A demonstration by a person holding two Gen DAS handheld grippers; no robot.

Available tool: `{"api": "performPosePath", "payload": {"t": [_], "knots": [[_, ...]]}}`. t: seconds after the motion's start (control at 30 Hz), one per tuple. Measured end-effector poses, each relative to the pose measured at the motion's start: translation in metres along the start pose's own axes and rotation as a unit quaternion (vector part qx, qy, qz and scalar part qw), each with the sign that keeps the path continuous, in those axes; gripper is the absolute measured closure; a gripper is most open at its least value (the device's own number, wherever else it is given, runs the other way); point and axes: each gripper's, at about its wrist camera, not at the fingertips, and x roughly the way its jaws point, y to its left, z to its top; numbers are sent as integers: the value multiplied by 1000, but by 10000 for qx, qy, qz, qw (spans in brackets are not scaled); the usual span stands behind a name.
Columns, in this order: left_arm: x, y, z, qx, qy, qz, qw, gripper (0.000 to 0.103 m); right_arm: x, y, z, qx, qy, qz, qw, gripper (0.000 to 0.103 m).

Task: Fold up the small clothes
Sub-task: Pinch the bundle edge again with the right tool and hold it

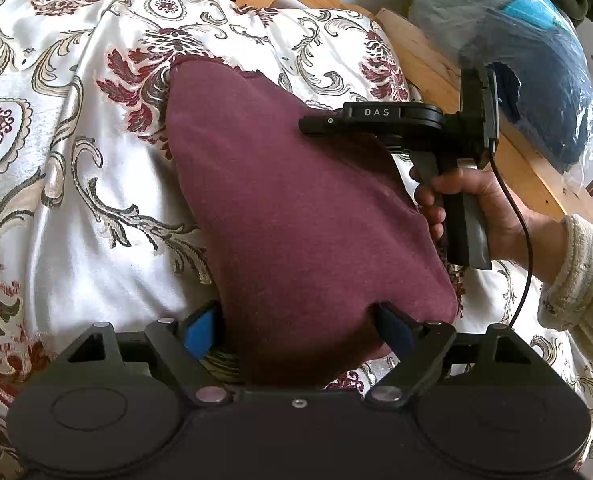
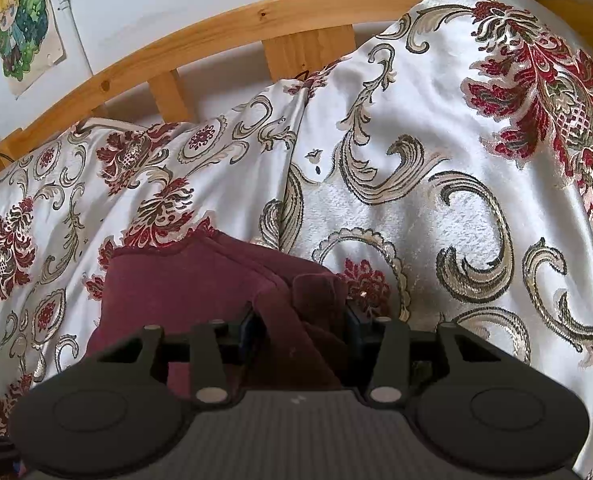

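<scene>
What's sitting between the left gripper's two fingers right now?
The near end of the maroon garment lies between the left gripper's widely spread fingers, draped over the patterned bedspread. The left wrist view shows it.

Your left gripper (image 1: 296, 328) hides the near edge of the maroon garment (image 1: 296, 208); pad contact cannot be confirmed. Your right gripper (image 2: 300, 328) covers the bunched cloth between its fingers. The sleeve (image 1: 576, 288) is cut off at the frame edge. The plastic bag (image 1: 528, 60) blurs its contents.
</scene>
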Motion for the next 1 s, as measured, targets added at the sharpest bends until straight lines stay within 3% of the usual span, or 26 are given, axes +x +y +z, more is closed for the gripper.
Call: {"api": "performPosePath", "payload": {"t": [0.2,0.43,0.5,0.57,0.73,0.87,1.0], "knots": [[0,0,0,-8,3,-3,10000,16,0,-1,0,14,-7,4,10000,52],[2,3,-3,-67,-28,-63,10000,13,0,-1,3,233,-84,278,9993,26],[3,5,-4,-157,-24,-119,9998,13,2,2,5,167,-54,268,9995,26],[3,5,-4,-175,-18,-136,9998,14,5,7,4,33,23,167,9999,30],[6,3,-5,-194,82,-201,9996,16,2,5,0,-37,24,25,10000,61],[8,2,-4,-205,141,-138,9996,20,-6,7,-2,-40,13,22,10000,71],[7,-5,-7,-254,45,170,9995,30,-18,16,4,187,-119,77,9997,77]]}}
